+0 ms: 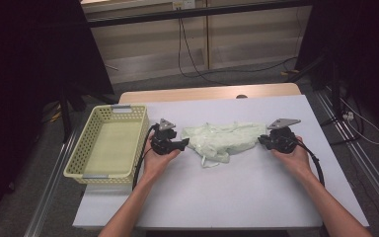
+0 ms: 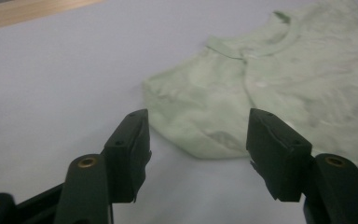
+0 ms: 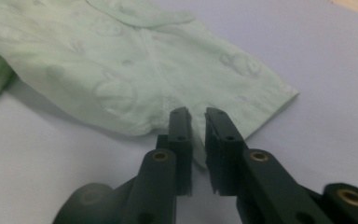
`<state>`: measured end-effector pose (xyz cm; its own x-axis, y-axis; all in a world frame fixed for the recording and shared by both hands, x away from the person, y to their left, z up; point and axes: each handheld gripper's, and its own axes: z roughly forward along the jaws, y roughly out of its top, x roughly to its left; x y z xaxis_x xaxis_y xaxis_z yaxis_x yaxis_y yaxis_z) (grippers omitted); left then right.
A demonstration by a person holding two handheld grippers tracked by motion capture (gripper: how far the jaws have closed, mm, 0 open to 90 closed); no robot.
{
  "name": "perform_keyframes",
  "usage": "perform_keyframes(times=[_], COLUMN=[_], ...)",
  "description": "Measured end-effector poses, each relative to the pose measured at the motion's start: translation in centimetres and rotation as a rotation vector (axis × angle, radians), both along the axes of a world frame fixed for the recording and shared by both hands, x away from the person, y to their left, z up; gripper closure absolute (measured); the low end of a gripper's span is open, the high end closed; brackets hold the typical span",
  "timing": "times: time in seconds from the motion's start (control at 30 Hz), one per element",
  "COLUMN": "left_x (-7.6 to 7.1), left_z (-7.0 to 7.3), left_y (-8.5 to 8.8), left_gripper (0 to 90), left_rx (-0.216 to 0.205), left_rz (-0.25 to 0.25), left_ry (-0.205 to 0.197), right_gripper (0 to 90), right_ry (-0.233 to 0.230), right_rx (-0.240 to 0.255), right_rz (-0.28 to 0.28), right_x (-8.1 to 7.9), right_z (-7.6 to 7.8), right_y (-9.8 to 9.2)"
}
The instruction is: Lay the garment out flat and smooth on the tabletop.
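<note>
A pale green garment (image 1: 222,140) lay crumpled near the middle of the white-covered surface (image 1: 256,197), with the person's two hands at either end of it. At nine o'clock from the garment, well apart from it, stood a yellow perforated basket (image 1: 91,129), with nothing visible inside.

The left tongs (image 1: 183,143) sat at the garment's nine-o'clock end with their jaws spread. In the left gripper view the left tongs (image 2: 198,140) were released: the rounded end of the cloth (image 2: 242,93) lay just beyond the gap, touched by neither jaw.

The right tongs (image 1: 261,140) sat at the garment's three-o'clock end. In the right gripper view the right tongs (image 3: 198,116) were nearly clenched, a narrow slit left between the jaws, and the hem of the garment (image 3: 135,70) ran down into that slit. It looked as if they were grasping a thin edge of fabric, though the pinch itself was hard to make out.

Judging from this, the work appeared to be at an early or middle stage: the garment was still rumpled and unfolded, one end seemed secured and the other was free. If the basket was its destination, folding or gathering and the whole transfer toward nine o'clock were still left.
</note>
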<state>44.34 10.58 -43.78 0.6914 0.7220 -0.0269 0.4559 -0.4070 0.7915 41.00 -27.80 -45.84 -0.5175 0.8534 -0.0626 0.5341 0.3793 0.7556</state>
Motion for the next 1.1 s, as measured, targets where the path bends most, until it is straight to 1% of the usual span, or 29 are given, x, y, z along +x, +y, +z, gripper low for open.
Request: perform_keyframes(times=[0.03, 0.07, 0.1, 0.13, 0.17, 0.23, 0.33, 0.37, 0.43, 0.5, 0.53, 0.57, 0.6, 0.63, 0.7, 0.77, 0.8, 0.83, 0.87, 0.9, 0.93, 1.0, 1.03, 1.1], left_x=[-0.6, -1.1, -1.5, -1.8, -2.0, -2.3, -2.5, -2.6, -2.8, -3.0, -3.2, -3.4, -3.6, -3.8, -4.1, -4.6, -4.8, -4.9, -5.1, -5.3, -5.5, -5.9, -6.1, -6.6], left_z=[0.1, 0.1, 0.1, 0.1, 0.1, 0.1, -0.1, -0.2, -0.2, -0.3, -0.3, -0.3, -0.3, -0.2, -0.1, 0.0, 0.1, 0.1, 0.2, 0.2, 0.2, 0.2, 0.2, 0.2], left_y=[0.0, 0.0, 0.2, 0.4, 0.7, 1.0, 1.0, 0.7, 0.4, 0.0, -0.2, -0.5, -0.8, -1.0, -1.4, -1.9, -2.0, -2.2, -2.4, -2.5, -2.8, -3.2, -3.6, -4.6], left_gripper=[34.8, 32.7, 31.0, 30.0, 28.3, 23.5, 21.0, 20.7, 16.8, 16.7, 16.8, 17.0, 17.0, 17.4, 17.3, 17.3, 18.0, 19.6, 24.5, 31.5, 34.4, 43.2, 47.5, 49.7], left_rx=[0.014, 0.024, 0.028, 0.017, 0.010, -0.011, 0.002, -0.006, -0.003, 0.007, 0.024, 0.033, 0.034, 0.038, 0.034, 0.024, 0.003, -0.011, -0.020, -0.014, -0.014, -0.026, -0.031, -0.018], left_rz=[-0.021, -0.028, -0.034, -0.035, -0.037, -0.024, -0.037, -0.039, -0.053, -0.077, -0.091, -0.103, -0.117, -0.122, -0.133, -0.153, -0.168, -0.194, -0.219, -0.233, -0.245, -0.286, -0.303, -0.359], left_ry=[-0.004, -0.020, -0.032, -0.033, -0.035, -0.042, -0.038, -0.040, -0.032, -0.031, -0.032, -0.045, -0.044, -0.044, -0.054, -0.073, -0.068, -0.056, -0.042, -0.048, -0.050, -0.025, -0.019, -0.003], right_gripper=[74.4, 71.8, 69.7, 68.1, 66.1, 63.4, 60.7, 60.1, 57.4, 54.2, 54.7, 57.6, 60.7, 62.6, 66.0, 69.5, 71.2, 73.5, 75.6, 77.2, 78.2, 79.5, 79.8, 79.4], right_ry=[-0.009, -0.015, -0.019, -0.025, -0.028, -0.035, -0.053, -0.056, -0.064, -0.061, -0.065, -0.064, -0.064, -0.064, -0.063, -0.064, -0.063, -0.060, -0.056, -0.053, -0.046, -0.032, -0.027, -0.022], right_rx=[0.006, 0.014, 0.017, 0.021, 0.029, 0.039, 0.053, 0.055, 0.056, 0.064, 0.067, 0.074, 0.077, 0.079, 0.090, 0.079, 0.080, 0.077, 0.068, 0.063, 0.062, 0.050, 0.043, 0.029], right_rz=[0.000, 0.006, 0.011, 0.017, 0.025, 0.038, 0.055, 0.059, 0.068, 0.081, 0.084, 0.094, 0.108, 0.119, 0.137, 0.161, 0.170, 0.185, 0.196, 0.204, 0.217, 0.236, 0.243, 0.255], right_x=[-0.2, -0.3, -0.5, -0.8, -0.9, -1.3, -1.6, -1.7, -1.9, -2.2, -2.4, -2.5, -2.7, -2.9, -3.3, -3.5, -3.6, -3.6, -3.7, -3.8, -3.8, -3.8, -3.8, -3.8], right_z=[0.2, 0.3, 0.4, 0.6, 0.7, 1.0, 1.5, 1.6, 1.7, 1.8, 1.8, 1.9, 1.9, 2.0, 2.0, 1.9, 1.9, 1.9, 1.8, 1.7, 1.6, 1.3, 1.1, 0.8], right_y=[0.1, 0.2, 0.3, 0.4, 0.5, 0.8, 1.3, 1.5, 1.8, 2.1, 2.3, 2.5, 2.7, 2.9, 3.3, 3.8, 4.0, 4.3, 4.5, 4.8, 5.0, 5.4, 5.7, 6.1])
